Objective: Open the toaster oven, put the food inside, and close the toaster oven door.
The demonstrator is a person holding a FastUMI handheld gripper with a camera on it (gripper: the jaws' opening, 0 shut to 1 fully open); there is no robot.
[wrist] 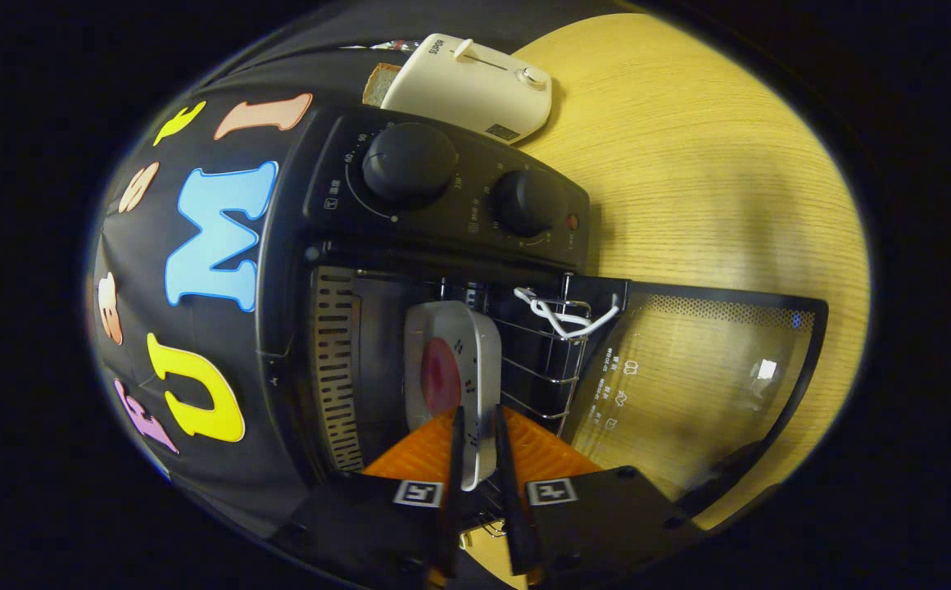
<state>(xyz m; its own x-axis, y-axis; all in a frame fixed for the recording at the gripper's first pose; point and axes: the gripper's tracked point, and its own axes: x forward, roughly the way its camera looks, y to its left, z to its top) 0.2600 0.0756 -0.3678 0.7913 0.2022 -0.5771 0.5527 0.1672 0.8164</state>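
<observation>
Table (688, 164): light wood-grain top that carries everything in your gripper view, which is rolled on its side.

Toaster oven (295, 270): black body, standing against the booth wall at the table's back edge. Its cavity is open toward you.

Oven door (688, 377): glass pane in a black frame, swung fully open and lying flat out over the table, wood showing through the glass.

Control panel (442, 188): two round black knobs and a small red lamp.

Pop-up toaster (475, 86): cream-coloured, just beside the oven on the control-panel side. A slice of bread (378, 83) shows at its top.

Wire rack (545, 360): inside the cavity, with a white wire handle (561, 319) hooked at its front edge.

Food dish (452, 377): white, rounded-rectangle, with a pink-red piece in it, held edge-on partly inside the cavity against the rack, not yet set flat.

Your gripper (477, 426): both fingers press on the near rim of the dish, one on each face, clamped on it.
</observation>
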